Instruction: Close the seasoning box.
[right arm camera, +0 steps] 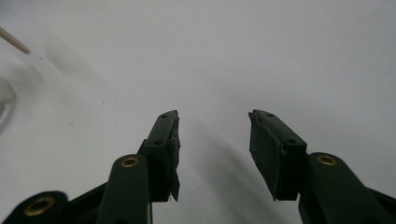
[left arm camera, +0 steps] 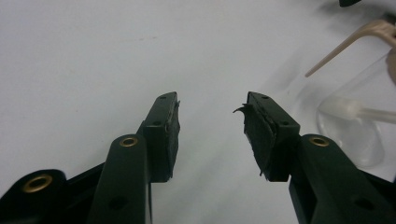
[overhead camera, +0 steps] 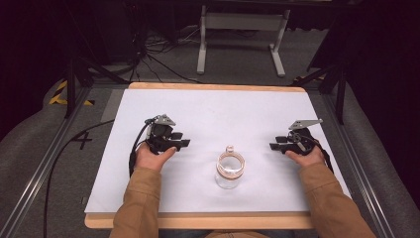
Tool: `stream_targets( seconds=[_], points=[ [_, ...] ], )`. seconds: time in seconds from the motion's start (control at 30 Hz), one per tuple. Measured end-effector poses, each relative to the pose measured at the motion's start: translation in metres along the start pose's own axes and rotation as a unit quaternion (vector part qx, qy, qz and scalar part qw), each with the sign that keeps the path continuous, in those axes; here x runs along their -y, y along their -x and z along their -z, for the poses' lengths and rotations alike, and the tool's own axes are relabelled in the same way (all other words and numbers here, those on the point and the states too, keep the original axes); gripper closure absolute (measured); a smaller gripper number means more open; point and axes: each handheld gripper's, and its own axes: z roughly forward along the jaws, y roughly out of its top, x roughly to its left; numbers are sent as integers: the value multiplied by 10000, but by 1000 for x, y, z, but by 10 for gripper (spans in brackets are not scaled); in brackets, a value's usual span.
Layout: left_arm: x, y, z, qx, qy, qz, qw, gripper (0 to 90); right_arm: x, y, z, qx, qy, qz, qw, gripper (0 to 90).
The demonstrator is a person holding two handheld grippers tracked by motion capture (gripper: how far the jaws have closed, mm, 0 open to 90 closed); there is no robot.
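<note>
A small clear glass jar (overhead camera: 229,171) with a tan ring around its mouth stands near the middle front of the white table top (overhead camera: 213,114). My left gripper (overhead camera: 184,144) rests low over the table to the jar's left, pointing right, open, with nothing between its fingers. In the left gripper view the same gripper (left arm camera: 212,105) has bare white table between its pads, and the jar (left arm camera: 355,126) is off to the right. On the jar's right my right gripper (overhead camera: 273,146) points left, open and holding nothing. In its own view the right gripper (right arm camera: 214,116) faces bare table.
The white sheet lies on a wooden board (overhead camera: 198,220) whose edge shows at front and back. Beyond the table are a white metal stand (overhead camera: 242,34), black cables (overhead camera: 153,49) on the grey floor and dark tripod legs (overhead camera: 74,84) at both sides.
</note>
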Motion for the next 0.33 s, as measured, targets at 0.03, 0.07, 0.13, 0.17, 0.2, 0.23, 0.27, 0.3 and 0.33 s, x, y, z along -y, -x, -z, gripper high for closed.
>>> stream_targets(
  seconds=[0.03,0.07,0.13,0.17,0.2,0.23,0.27,0.3,0.33],
  points=[
    [1,-1,-1,-5,-20,1,10000,550,2,0,-4,31,-51,83,9999,526],
    [1,-1,-2,-15,-50,9,10000,550,2,1,-5,51,-56,91,9999,525],
    [1,-1,-2,-26,-72,-8,10000,547,3,0,-7,65,-56,101,9999,524],
    [1,0,-2,-32,-58,-2,10000,547,3,0,-7,65,-56,101,9999,524],
    [1,-1,-2,-59,-50,-57,10000,545,3,0,-7,56,-53,104,9999,523],
    [1,0,-2,-55,-57,-40,10000,544,3,0,-6,45,-56,103,9999,522],
    [1,0,-2,-49,-65,-34,10000,544,3,0,-6,43,-55,105,9999,521],
    [1,0,-2,-45,-45,-31,10000,543,3,0,-6,48,-36,101,9999,520],
    [1,0,-2,-47,-37,-38,10000,542,2,0,-6,39,-35,99,9999,520]
  ],
)
